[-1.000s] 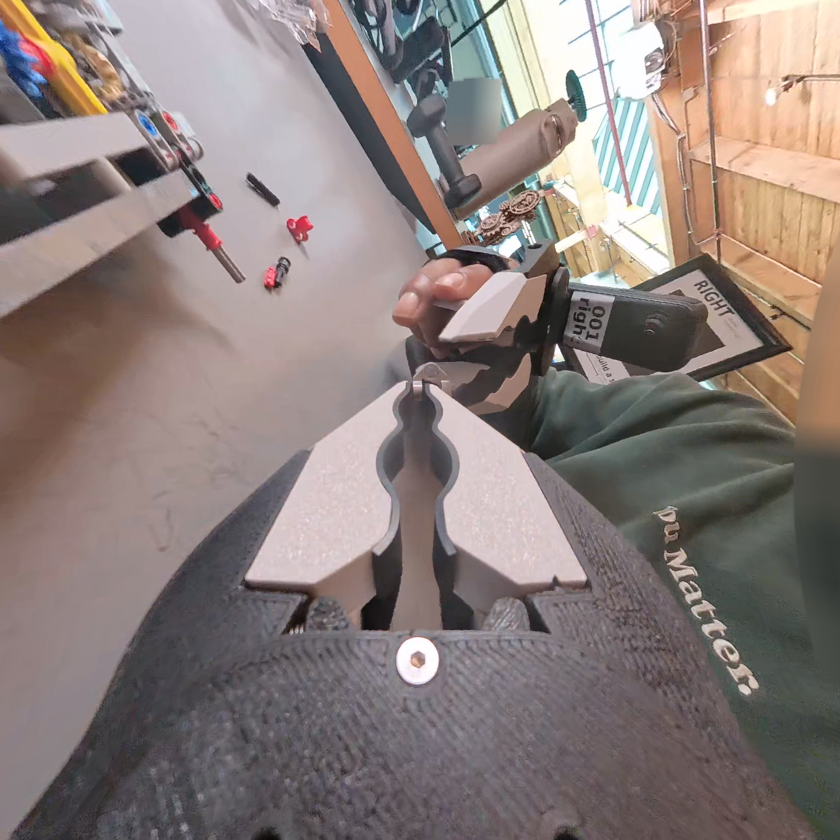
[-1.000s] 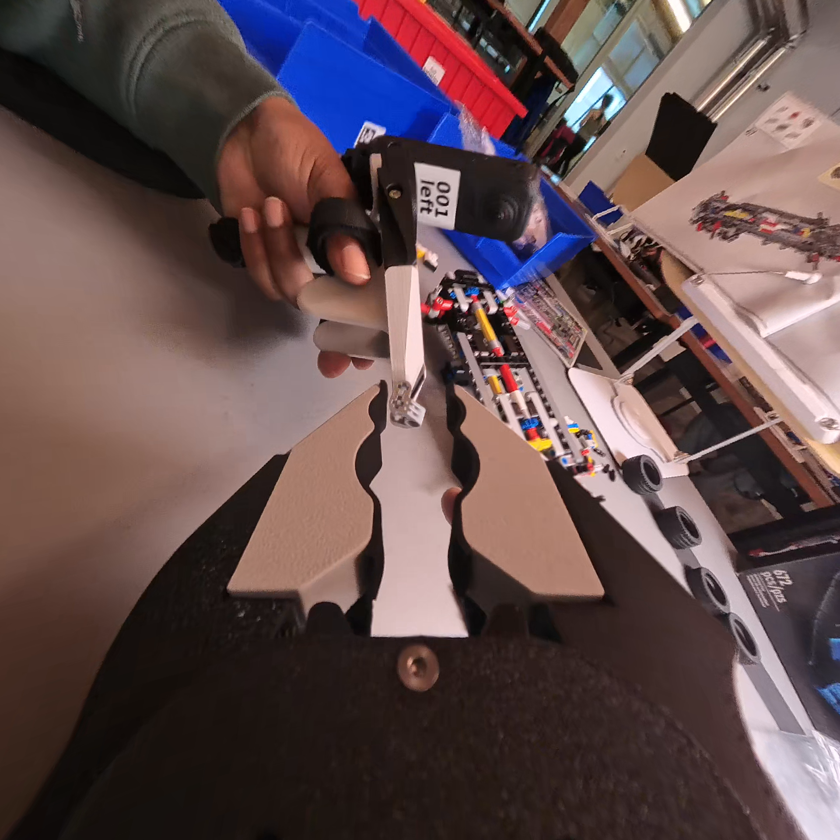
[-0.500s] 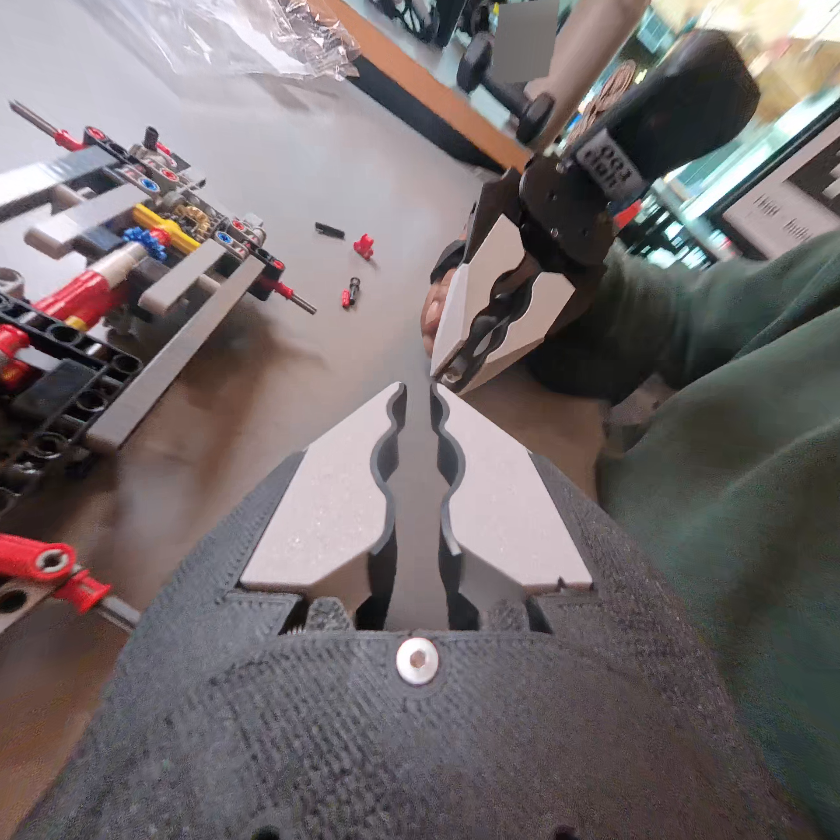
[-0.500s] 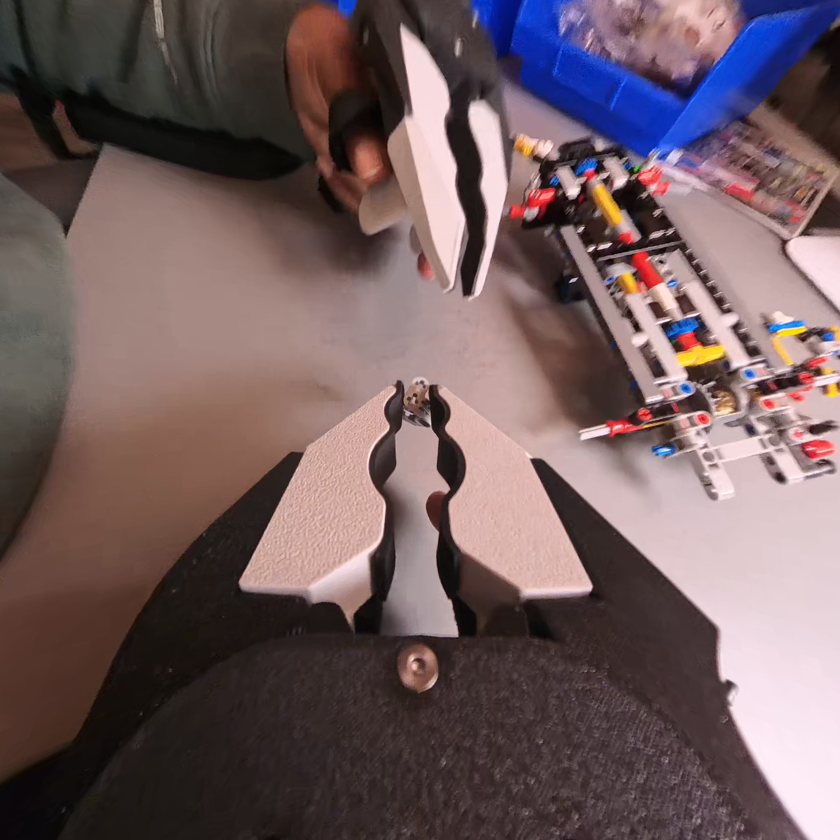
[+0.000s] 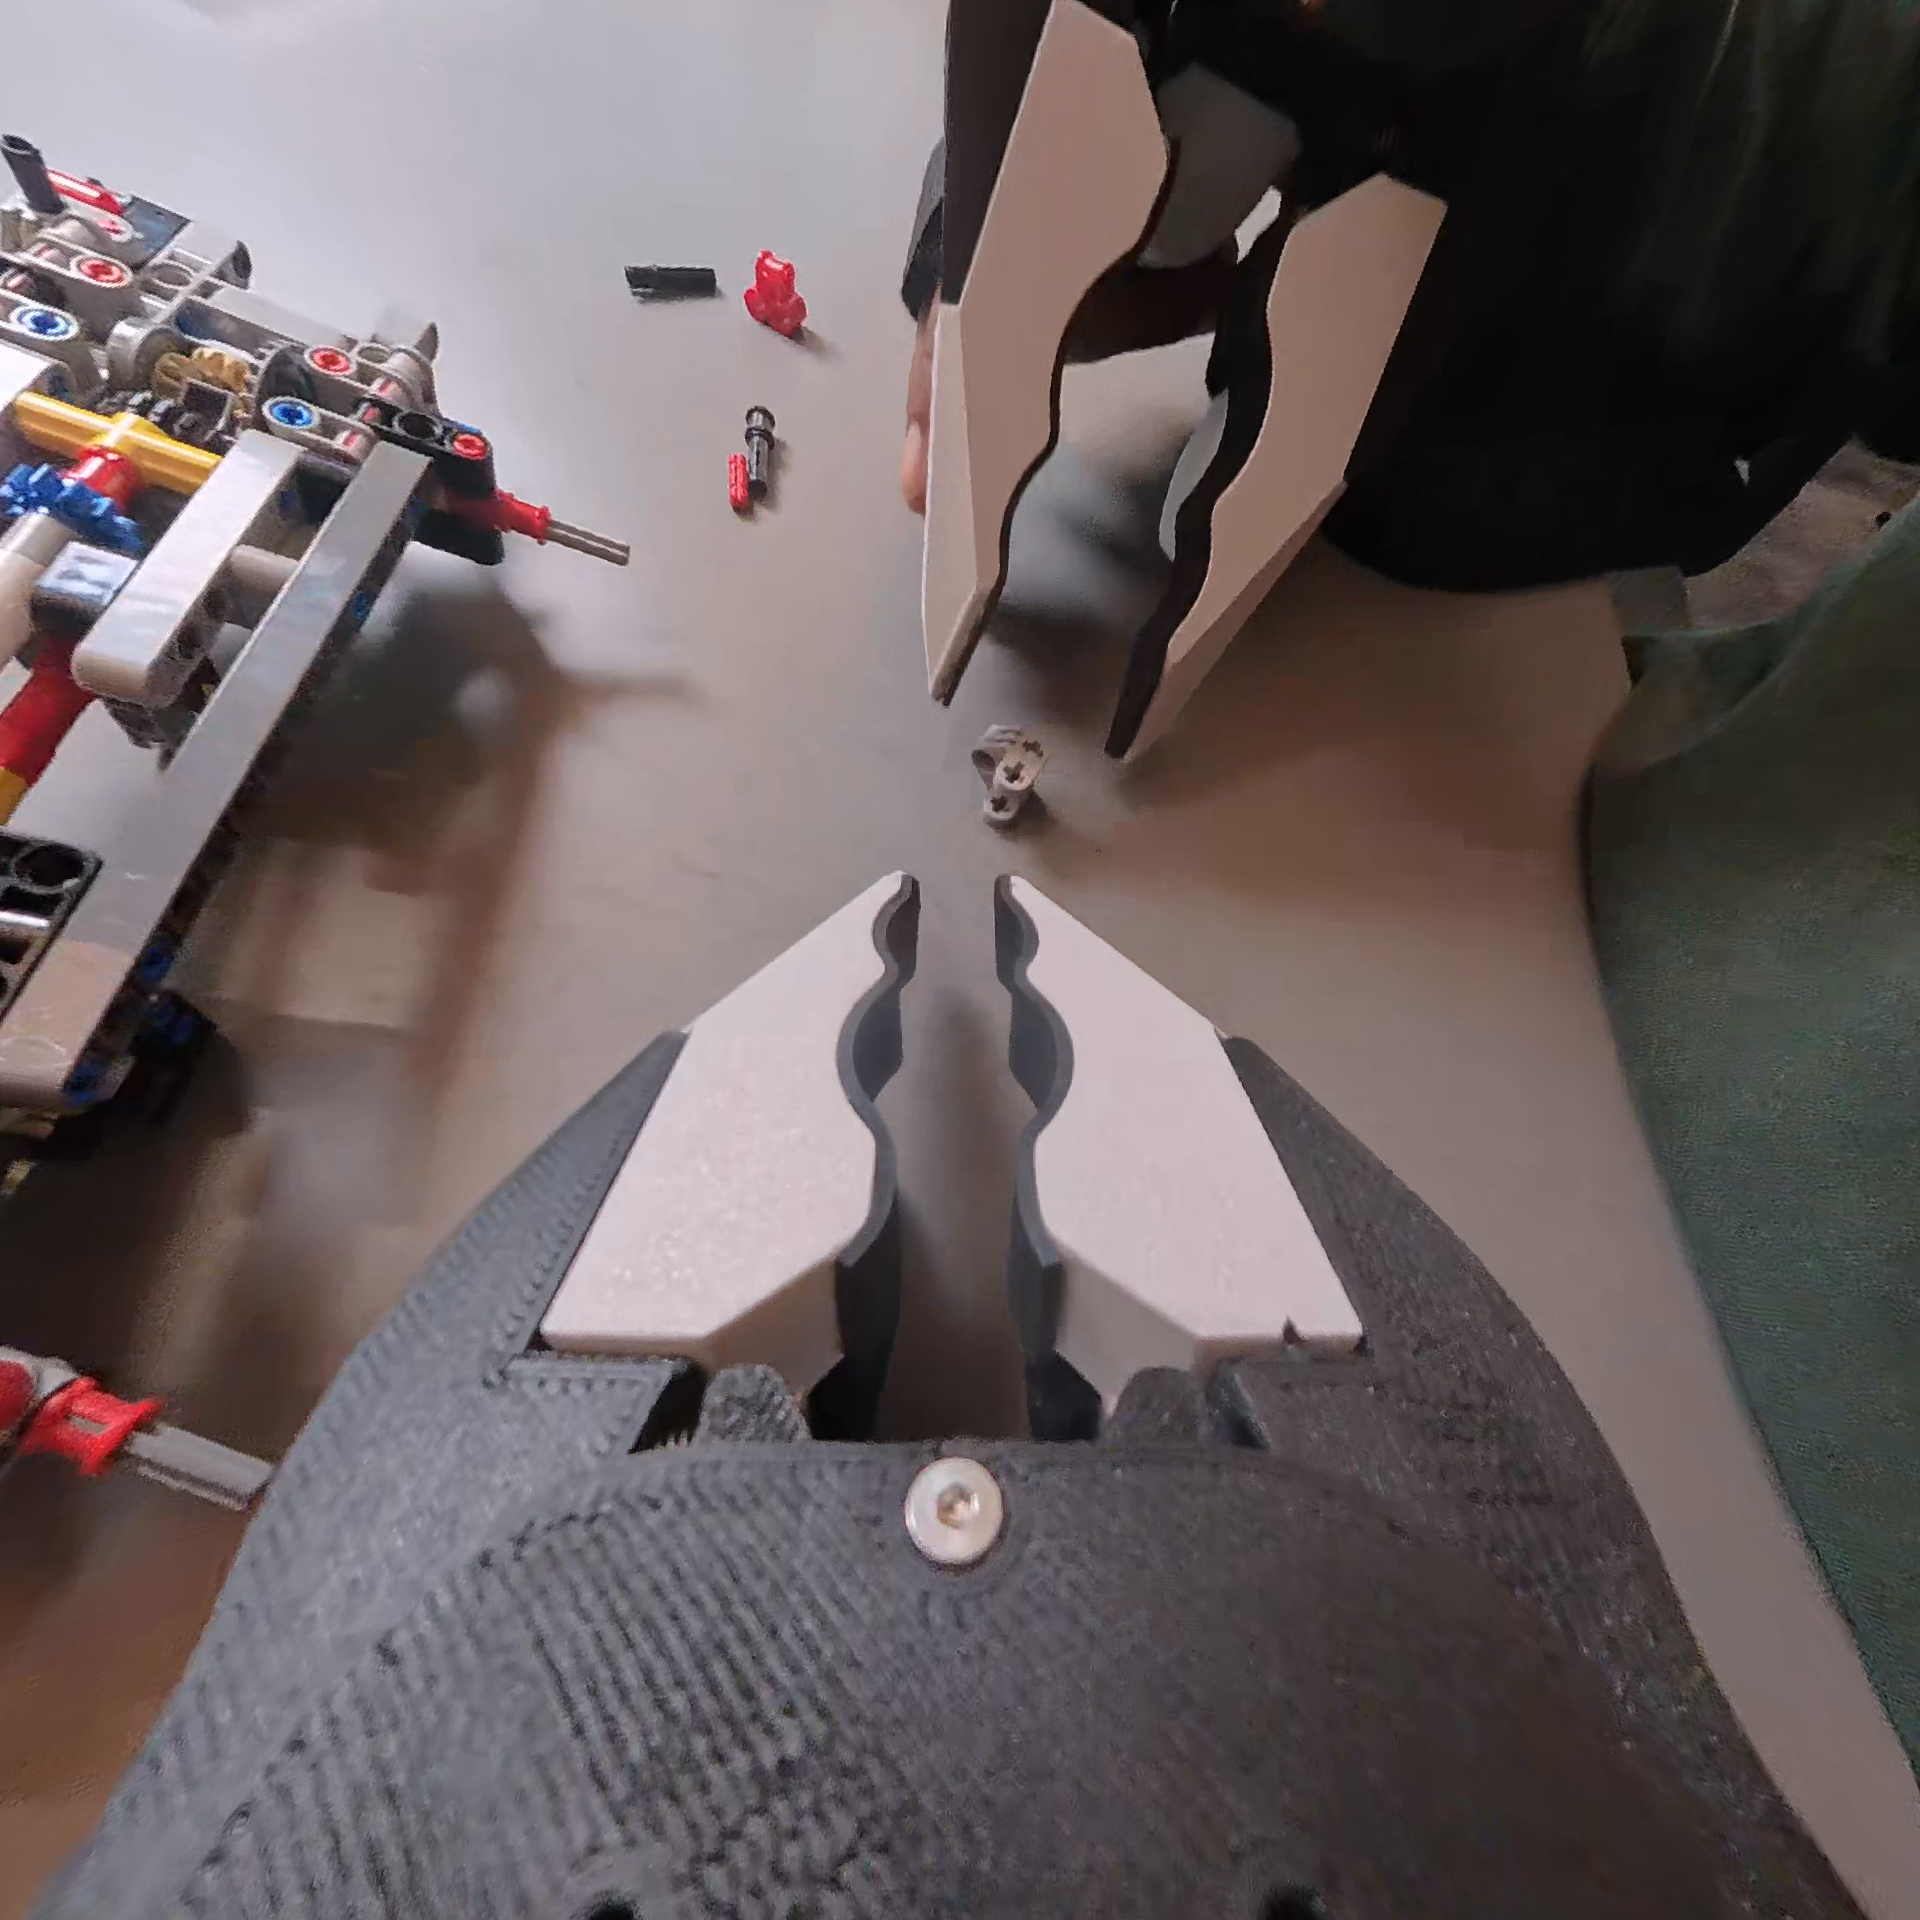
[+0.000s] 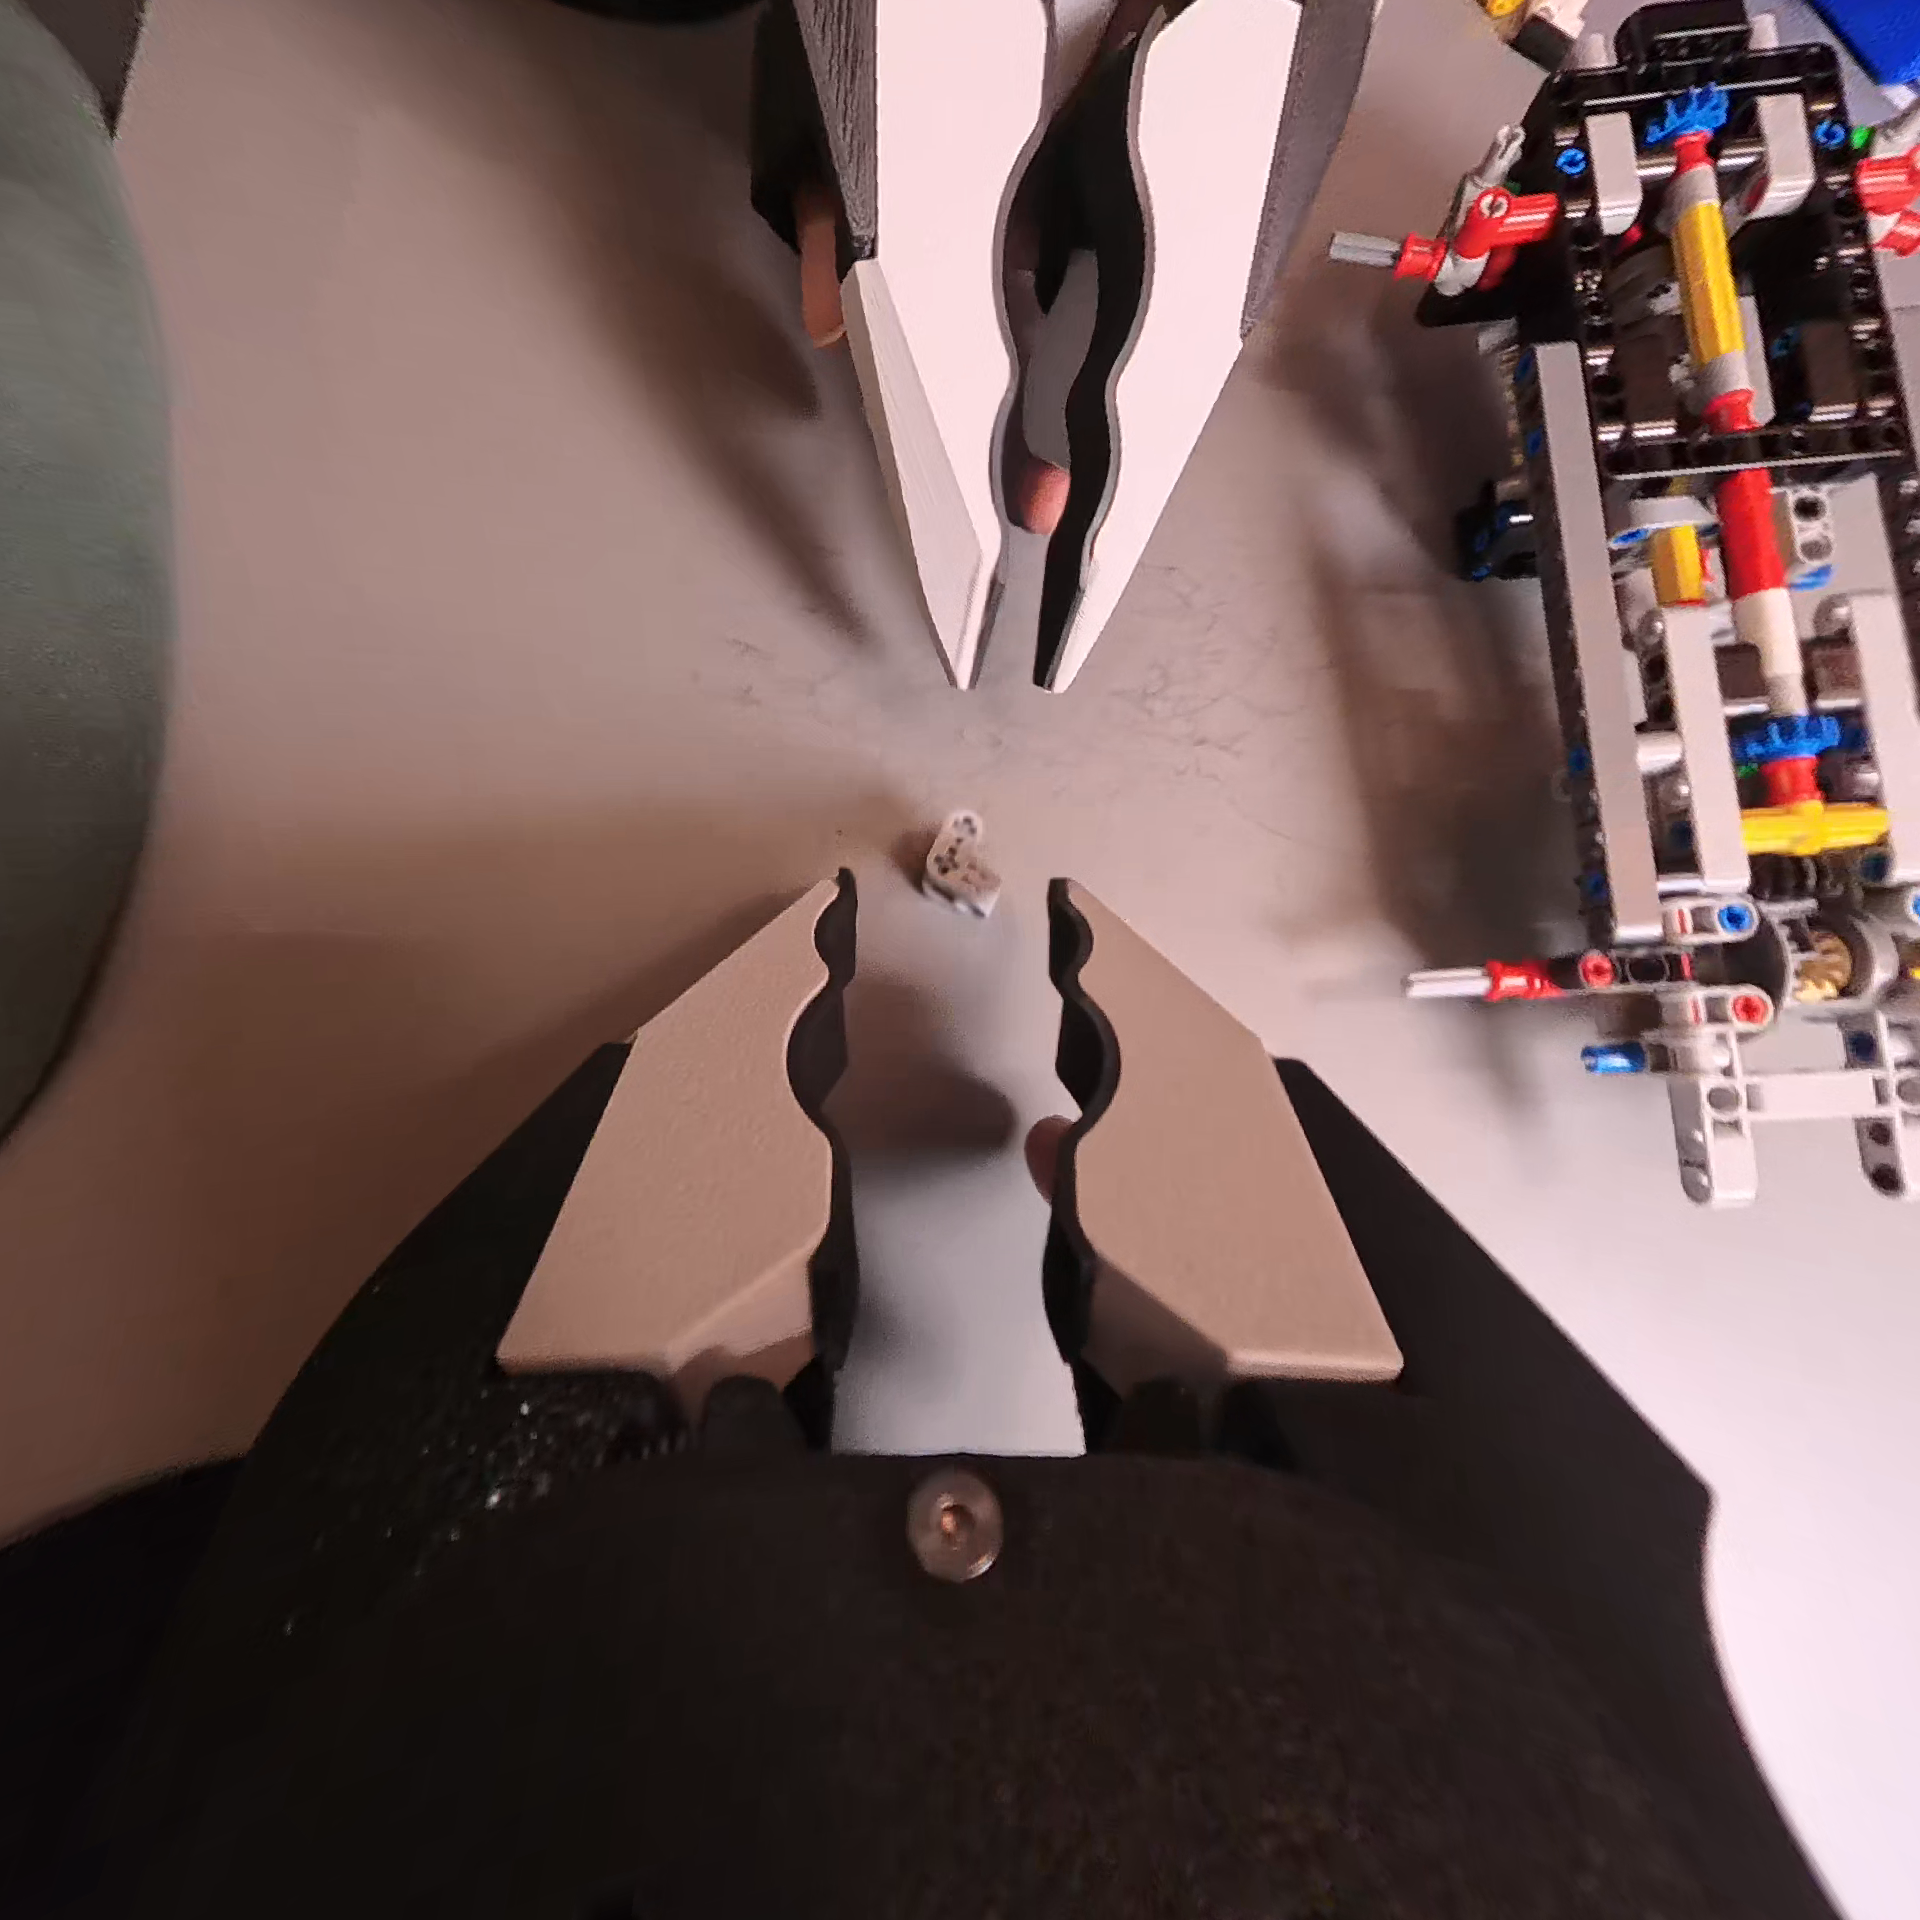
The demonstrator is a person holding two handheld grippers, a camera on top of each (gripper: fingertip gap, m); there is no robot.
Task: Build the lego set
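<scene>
A small grey connector piece lies loose on the grey table. In the right wrist view the piece sits just ahead of and between the tips of my right gripper, which is open and empty. My left gripper is open by a narrow gap, empty, and points at the piece from the other side. Each gripper shows in the other's view: the right gripper stands over the piece, and the left gripper is a short way beyond it. The part-built lego chassis lies to the right of my right gripper.
The chassis with a protruding red-and-grey axle lies left of my left gripper. Loose pieces lie beyond: a black pin, a red piece, and a red and black pin pair. Green clothing borders the table edge. Across from one pair of fingers to the other is roughly 4 centimetres. About 15 centimetres separates my right fingertips from the black pin.
The left gripper held the grey piece, the right gripper took it and the left let go. Now the right gripper has opened and the piece lies on the table. Both grippers have come down.
</scene>
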